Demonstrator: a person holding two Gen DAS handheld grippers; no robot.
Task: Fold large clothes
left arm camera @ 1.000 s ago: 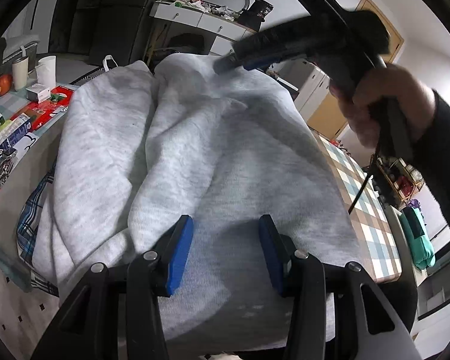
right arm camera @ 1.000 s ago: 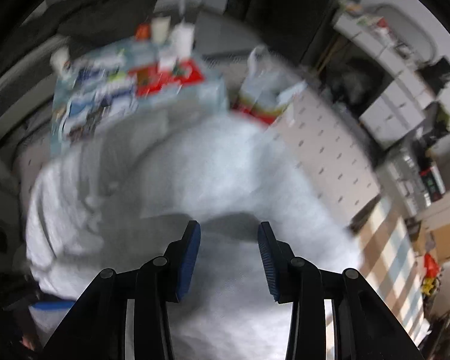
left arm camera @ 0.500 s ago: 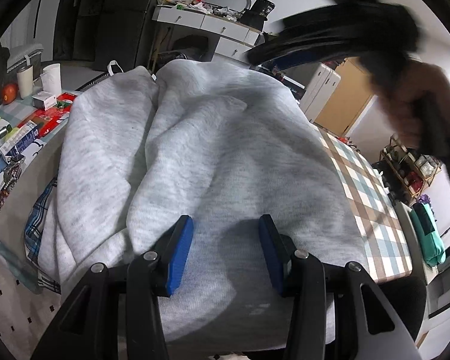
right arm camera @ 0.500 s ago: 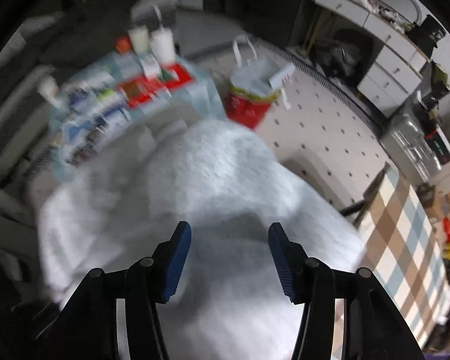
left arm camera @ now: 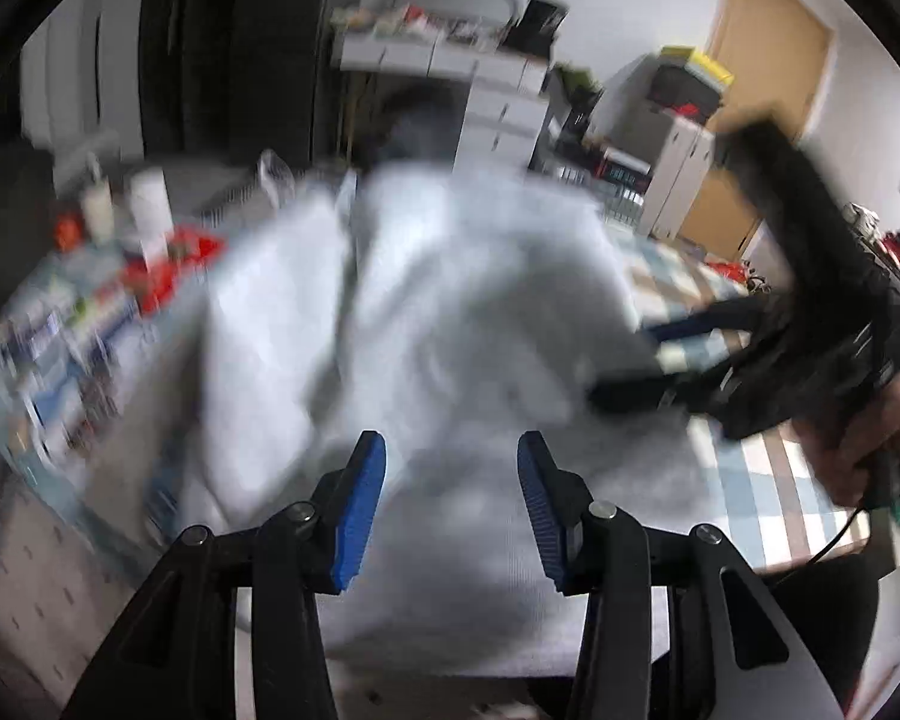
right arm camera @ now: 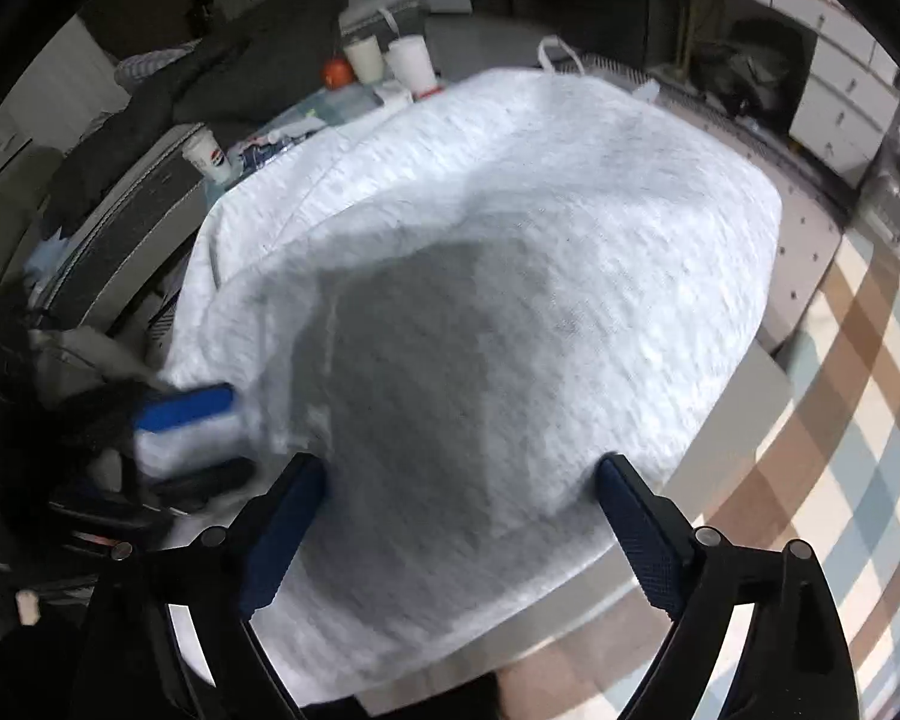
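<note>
A large light grey sweatshirt (left arm camera: 450, 312) lies folded in a thick pile on the table; it fills the right wrist view (right arm camera: 510, 252). My left gripper (left arm camera: 450, 492) is open and empty, just above the pile's near edge. It also shows at the left of the right wrist view (right arm camera: 186, 432), by the pile's left edge. My right gripper (right arm camera: 459, 516) is open wide over the pile's near part, nothing between its pads. In the blurred left wrist view it (left arm camera: 648, 360) sits at the pile's right side.
The checked tablecloth (right arm camera: 840, 420) is bare to the right of the pile. Cups (right arm camera: 411, 63), a red fruit (right arm camera: 336, 72) and packets crowd the far left of the table. White drawers (left arm camera: 486, 90) and a wooden door (left arm camera: 768, 78) stand beyond.
My right gripper has come down from above the pile's far end to its right side and opened wider. The left gripper has pulled back and up a little; its view is now blurred.
</note>
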